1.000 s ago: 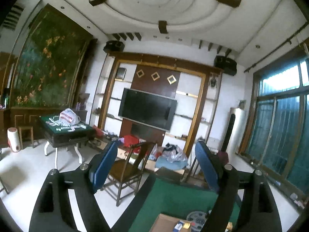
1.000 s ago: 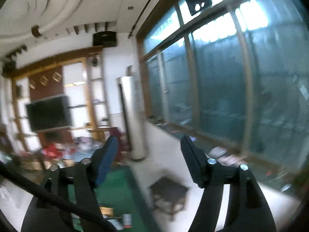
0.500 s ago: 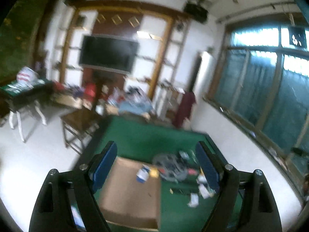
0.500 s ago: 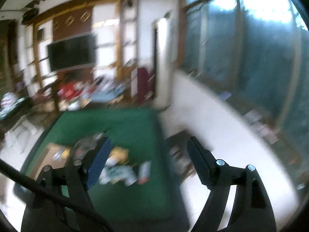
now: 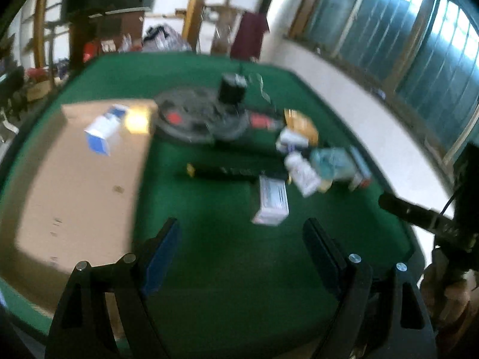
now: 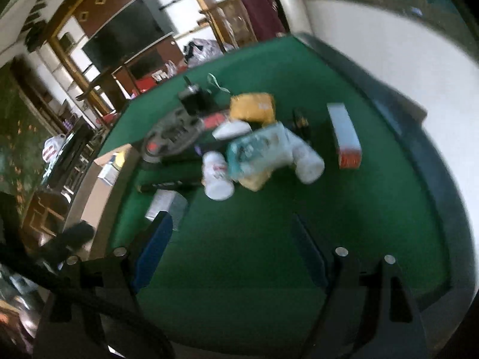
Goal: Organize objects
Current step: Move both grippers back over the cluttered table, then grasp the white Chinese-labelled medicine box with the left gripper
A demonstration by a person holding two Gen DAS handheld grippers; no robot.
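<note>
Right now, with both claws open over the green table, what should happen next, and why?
Probably lower the left claw toward the small white box lying just ahead of it. Both claws are empty, the right claw too, and the brown cardboard box on the green table looks ready for it.

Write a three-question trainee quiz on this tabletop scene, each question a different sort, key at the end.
1. True or false: the left gripper holds a white bottle.
2. What lies inside the cardboard box? A) blue-and-white carton B) a bottle C) nothing
3. Fill in: the long white box with the orange end lies apart from the pile, on the green ____.

Key: 1 false, both it and the right gripper are open with nothing between the jaws; 2 A; 3 table.
</note>
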